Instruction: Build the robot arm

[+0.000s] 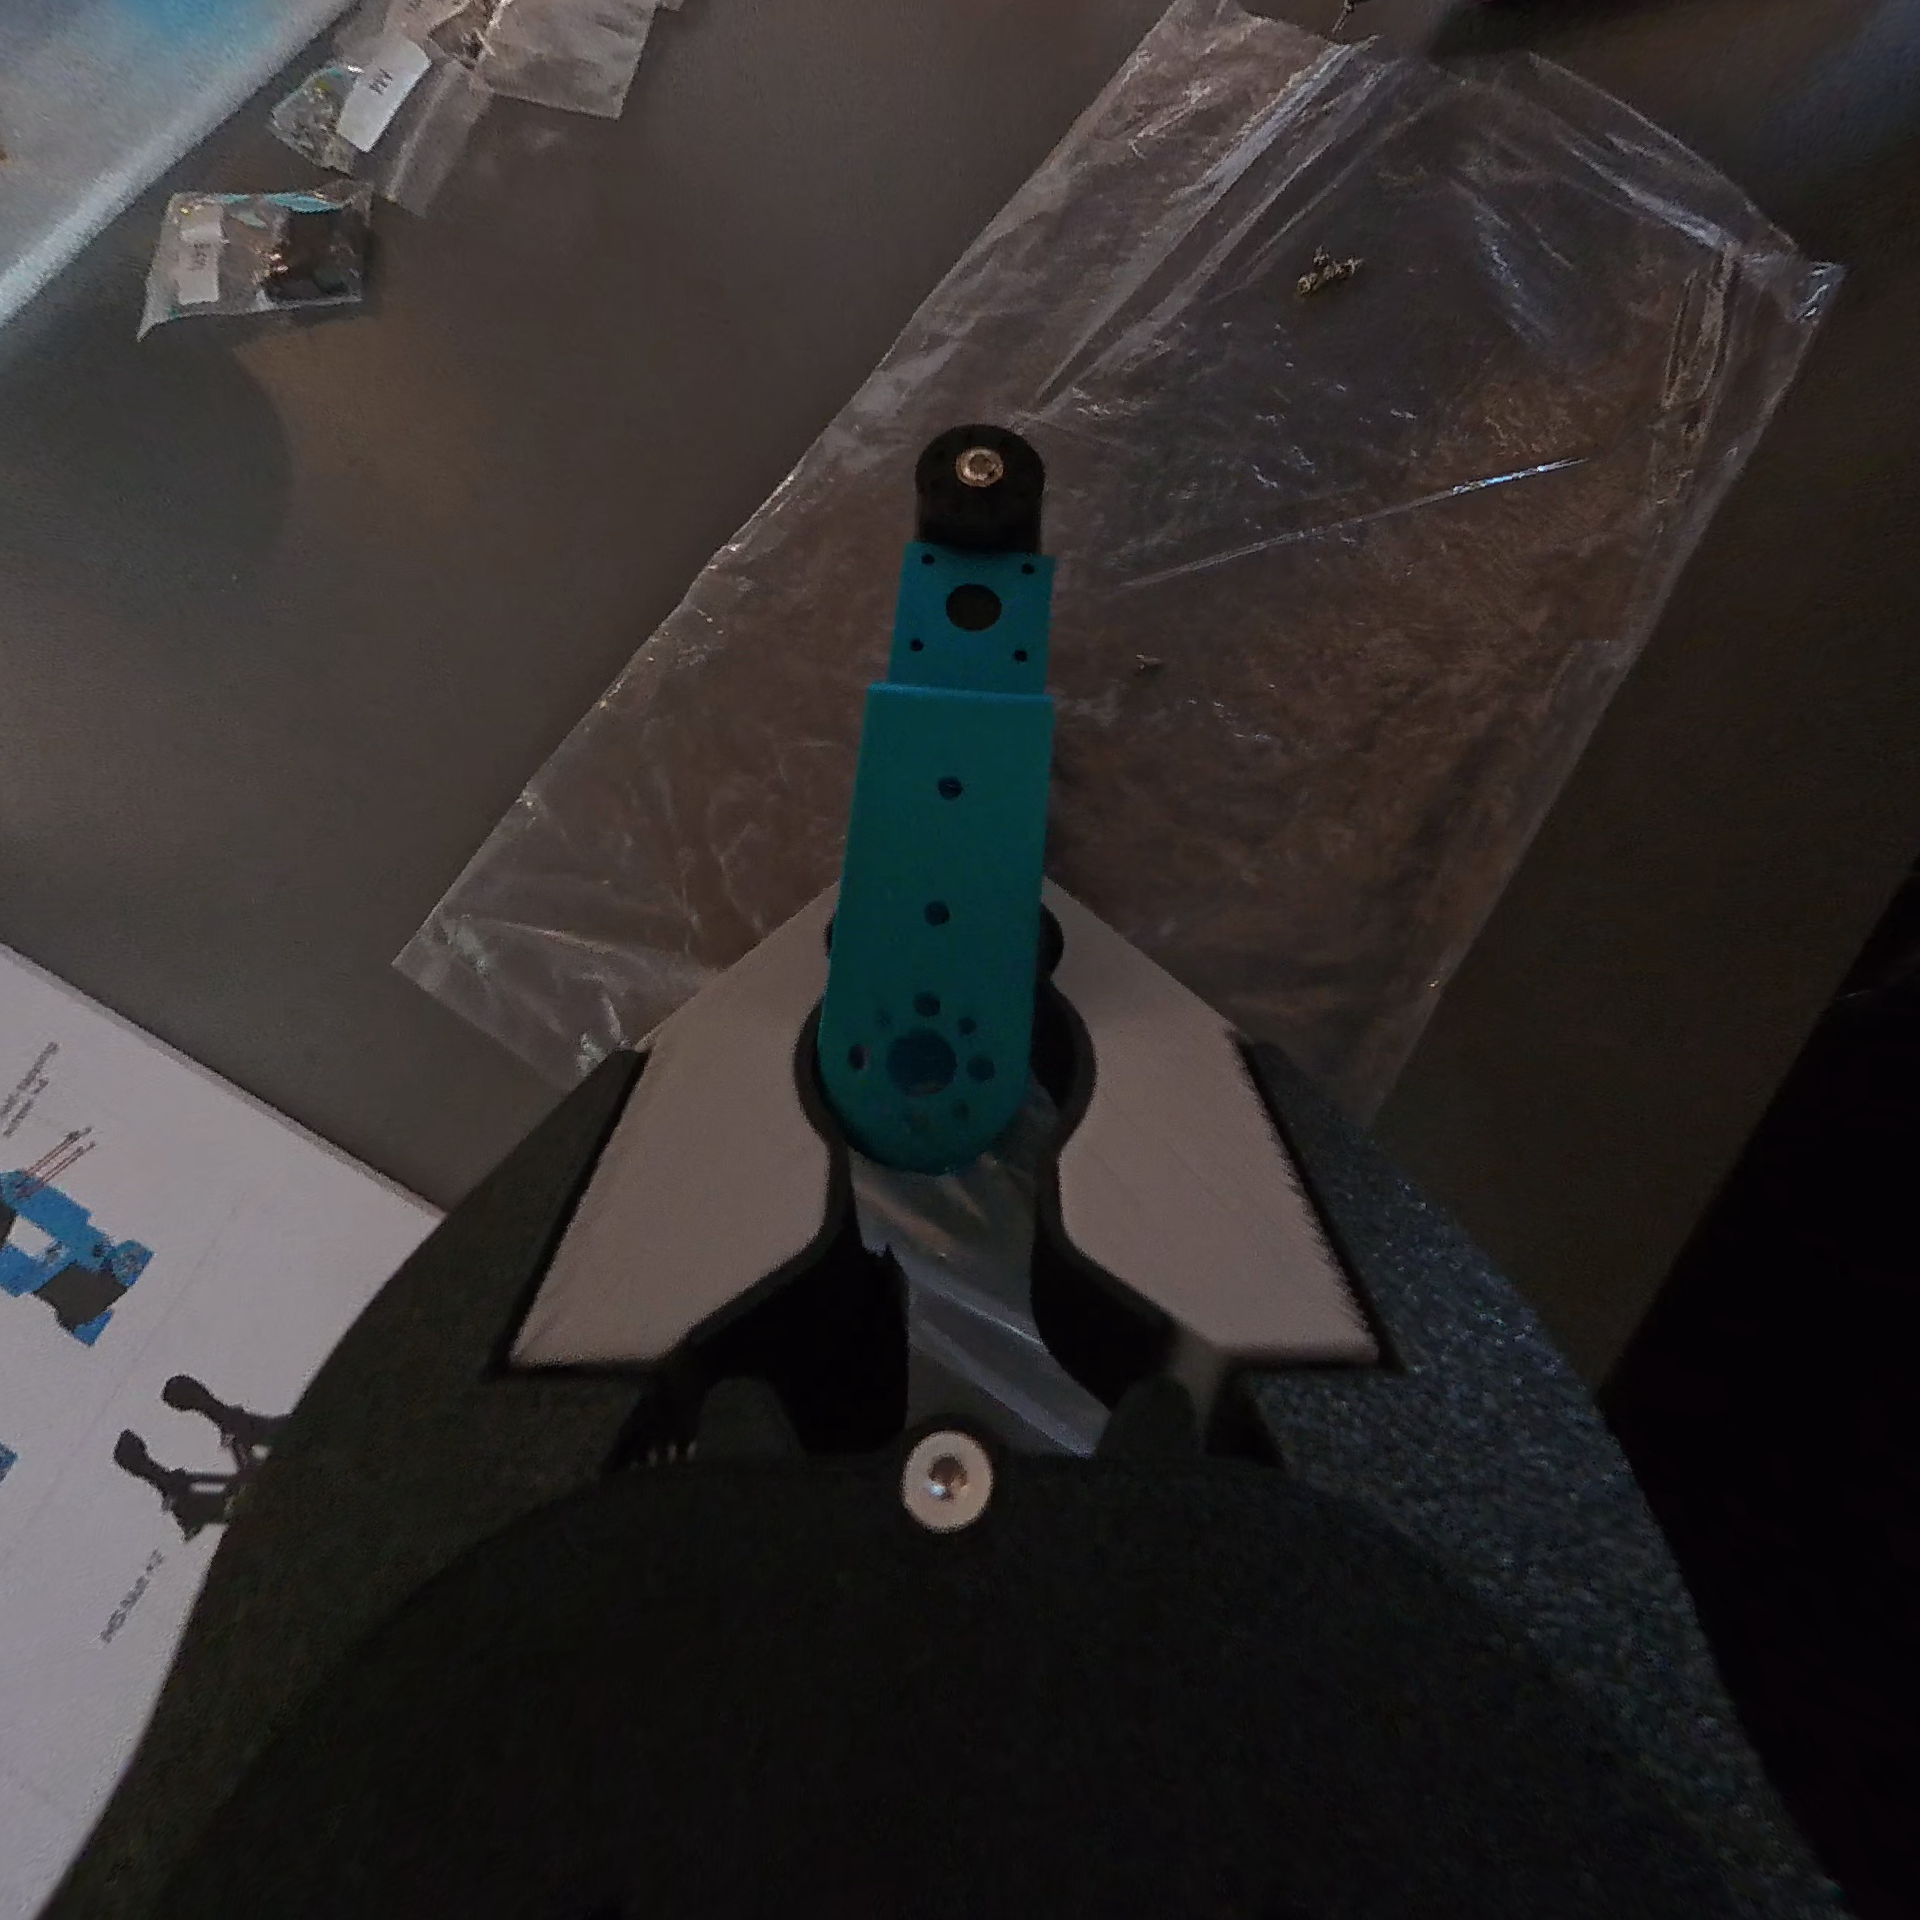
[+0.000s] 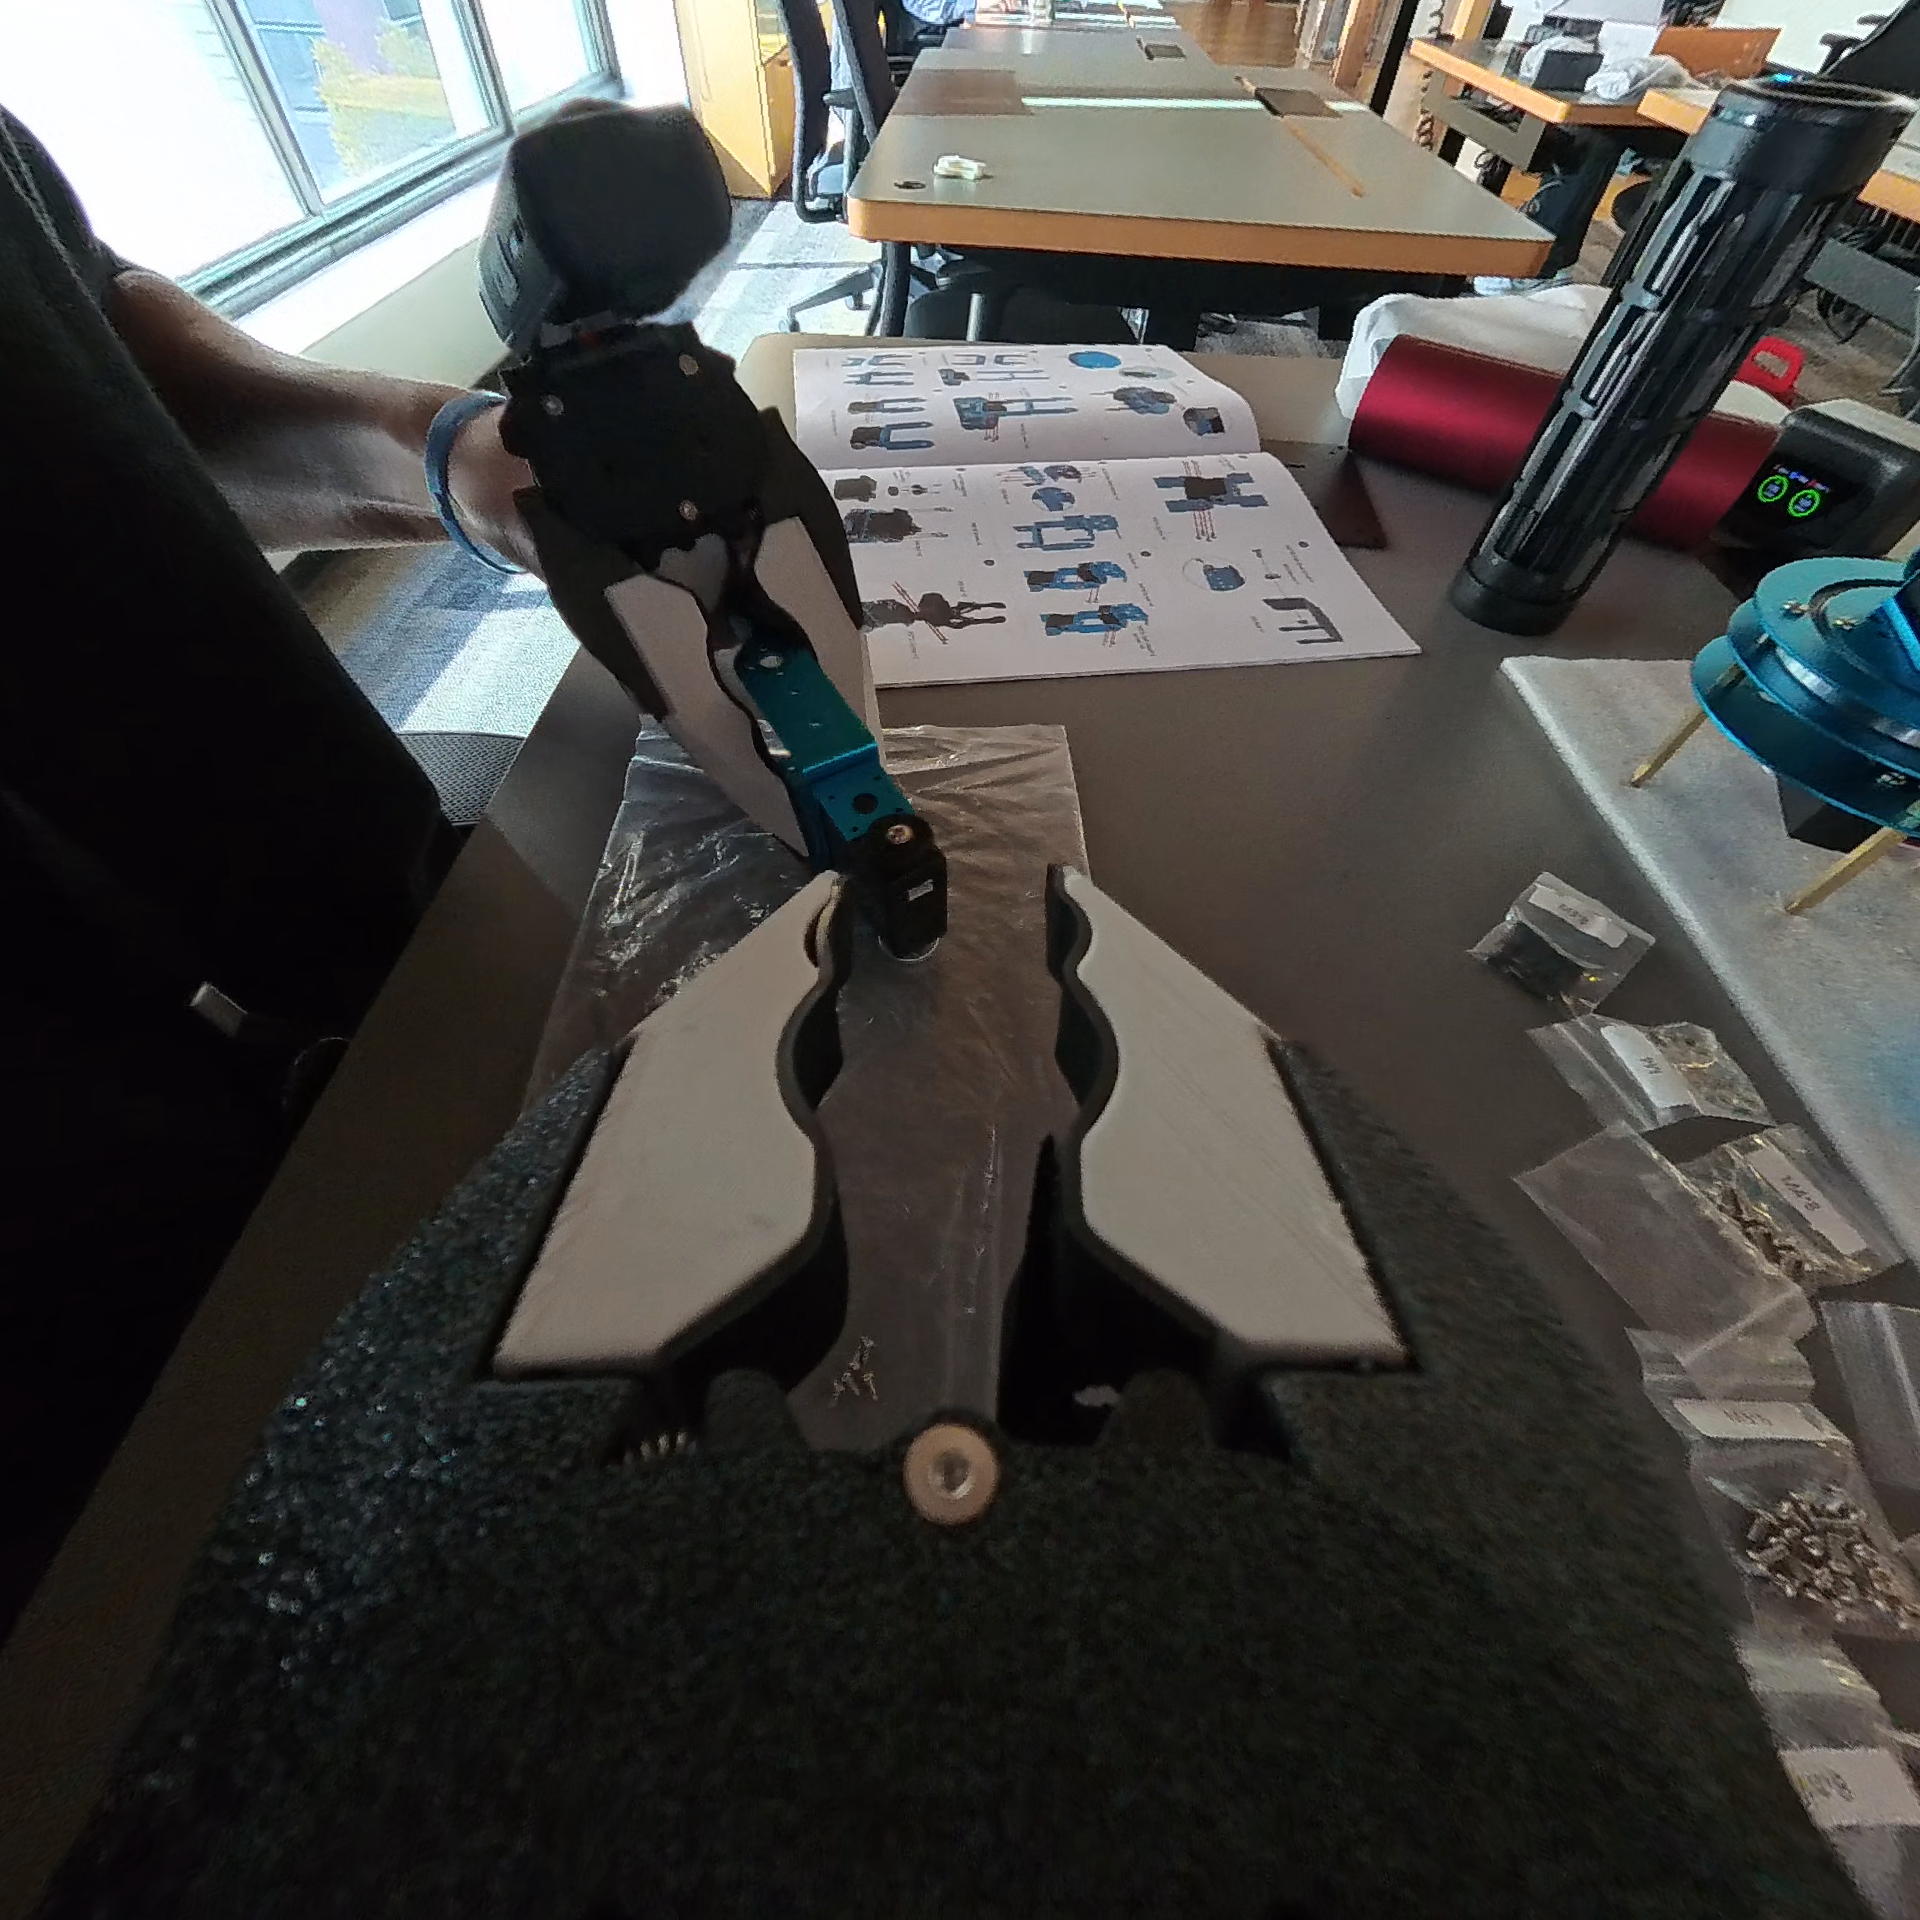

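Observation:
My left gripper (image 1: 940,935) is shut on a teal metal bracket (image 1: 951,831) with several holes and holds it by its round end. A black block with a silver screw (image 1: 977,488) sits on the bracket's far end. In the right wrist view, a person's hand tilts the left gripper (image 2: 836,795) down, so the bracket (image 2: 805,727) points at a clear plastic bag (image 2: 966,1039). The black block (image 2: 904,883) is at or just above the bag. My right gripper (image 2: 945,883) is open and empty, with the block between its fingertips, close to the left fingertip (image 2: 821,914).
An open instruction booklet (image 2: 1091,520) lies beyond the bag. A black cylinder (image 2: 1683,364), a red roll (image 2: 1507,426) and a teal round assembly on brass legs (image 2: 1818,707) stand at the right. Small bags of screws (image 2: 1714,1195) lie at the right. Loose screws (image 1: 1325,275) sit on the plastic bag (image 1: 1299,571). Across from one pair of fingers to the other is roughly 15 cm.

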`<state>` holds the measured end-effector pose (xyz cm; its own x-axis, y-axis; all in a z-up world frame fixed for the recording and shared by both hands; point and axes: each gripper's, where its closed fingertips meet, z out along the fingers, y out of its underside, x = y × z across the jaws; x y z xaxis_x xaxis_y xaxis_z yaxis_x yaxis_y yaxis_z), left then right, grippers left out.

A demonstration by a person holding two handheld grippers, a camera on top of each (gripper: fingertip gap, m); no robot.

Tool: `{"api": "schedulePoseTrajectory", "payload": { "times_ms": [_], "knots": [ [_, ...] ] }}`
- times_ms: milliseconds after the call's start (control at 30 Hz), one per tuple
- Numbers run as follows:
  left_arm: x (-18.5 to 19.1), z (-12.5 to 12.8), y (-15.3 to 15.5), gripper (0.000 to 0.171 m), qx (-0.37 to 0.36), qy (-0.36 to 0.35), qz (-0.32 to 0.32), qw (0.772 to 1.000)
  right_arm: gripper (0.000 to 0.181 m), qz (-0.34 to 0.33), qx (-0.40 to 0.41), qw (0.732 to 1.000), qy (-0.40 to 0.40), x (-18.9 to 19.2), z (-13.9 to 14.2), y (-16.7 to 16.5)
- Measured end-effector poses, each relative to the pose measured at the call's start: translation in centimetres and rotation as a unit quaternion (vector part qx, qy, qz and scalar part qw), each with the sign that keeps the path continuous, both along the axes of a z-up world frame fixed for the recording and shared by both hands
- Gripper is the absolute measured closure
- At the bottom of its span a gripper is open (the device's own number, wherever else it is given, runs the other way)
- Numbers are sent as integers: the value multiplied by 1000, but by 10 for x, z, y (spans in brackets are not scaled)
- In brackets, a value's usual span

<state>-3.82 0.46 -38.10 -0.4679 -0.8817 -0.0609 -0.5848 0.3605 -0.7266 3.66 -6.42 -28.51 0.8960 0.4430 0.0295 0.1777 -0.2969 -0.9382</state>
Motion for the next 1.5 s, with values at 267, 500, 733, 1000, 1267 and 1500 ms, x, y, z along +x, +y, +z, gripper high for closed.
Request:
{"api": "schedulePoseTrajectory", "payload": {
  "times_ms": [267,500,733,1000,1267,1500],
  "knots": [
    [-6,4,4,141,5,-9,8,1000,144,4,-1,1000,3,-5,0,3],
    [-12,9,6,136,1,-16,15,1000,144,2,-19,1000,-15,-9,-10,11],
    [-16,30,5,129,-27,-55,19,998,143,48,-84,992,-75,-32,-40,40],
    [-13,36,4,143,-48,-76,10,996,143,115,-151,978,-84,-39,-73,49],
    [-15,34,4,144,-55,-71,6,996,155,131,-137,978,-90,-43,-73,53],
    [-15,34,3,145,-62,-66,4,996,156,137,-135,979,-73,-44,-72,51]
  ]
}}
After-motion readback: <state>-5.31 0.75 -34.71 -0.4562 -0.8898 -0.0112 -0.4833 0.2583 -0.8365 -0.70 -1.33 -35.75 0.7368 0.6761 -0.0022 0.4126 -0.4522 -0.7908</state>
